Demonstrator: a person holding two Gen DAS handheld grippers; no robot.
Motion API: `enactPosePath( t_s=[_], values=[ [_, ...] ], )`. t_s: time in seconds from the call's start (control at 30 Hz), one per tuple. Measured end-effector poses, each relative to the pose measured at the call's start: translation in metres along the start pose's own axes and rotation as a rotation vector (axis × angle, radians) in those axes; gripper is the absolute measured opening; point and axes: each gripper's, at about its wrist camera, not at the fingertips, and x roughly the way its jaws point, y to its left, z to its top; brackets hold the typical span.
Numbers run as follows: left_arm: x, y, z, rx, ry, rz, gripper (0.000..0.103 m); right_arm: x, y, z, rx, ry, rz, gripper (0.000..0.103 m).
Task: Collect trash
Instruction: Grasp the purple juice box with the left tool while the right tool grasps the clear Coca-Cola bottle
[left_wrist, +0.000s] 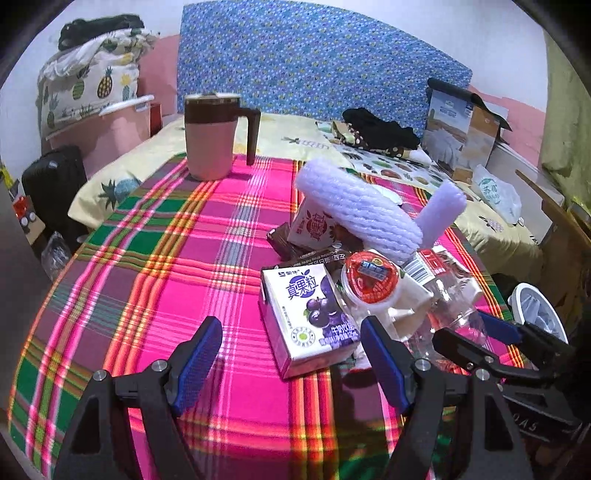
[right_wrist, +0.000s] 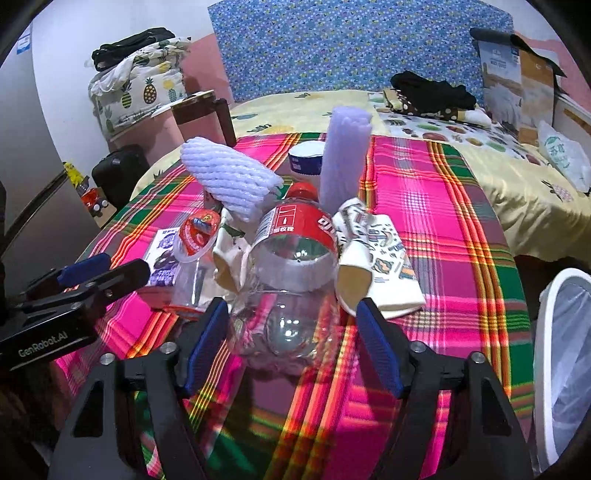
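Right now my right gripper (right_wrist: 291, 347) is lined up on the clear plastic bottle (right_wrist: 291, 280) that lies on its side on the plaid table (right_wrist: 461, 221), base toward me and red cap pointing away, in the middle of the trash pile. To take it well, I judge I should push a little further forward so the blue pads (right_wrist: 376, 347) sit on either side of the widest part of the body, then squeeze gently, since thin clear plastic will likely buckle and could squirt out sideways. The crumpled paper cup (right_wrist: 376, 266) lies just beside the bottle on the right and touches it, so I should keep that pad from catching its rim. My right jaws stand wide apart with the bottle's base between them, and the pads do not press on it as far as I can tell. My left gripper (left_wrist: 291, 350) hovers over the purple juice carton (left_wrist: 310, 317), jaws also wide apart and holding nothing, the right-hand pad just beside the carton's corner. The white bin (right_wrist: 554, 332) waits off the table's right edge.
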Motion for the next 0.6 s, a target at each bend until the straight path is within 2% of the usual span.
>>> enactPosePath(
  t_s=[0.5, 0.53, 0.6],
  values=[
    [0.033, -0.001, 0.003, -0.078, 0.085, 0.0, 0.077, 0.005, -0.007, 0.009, 0.023, 0.021, 0.021, 0.065],
    [0.033, -0.001, 0.002, -0.077, 0.087, 0.002, 0.076, 0.004, -0.009, 0.008, 0.024, 0.022, 0.025, 0.065],
    [0.032, -0.001, 0.001, -0.07, 0.092, 0.002, 0.066, 0.001, -0.012, 0.006, 0.029, 0.026, 0.032, 0.065]
  ],
)
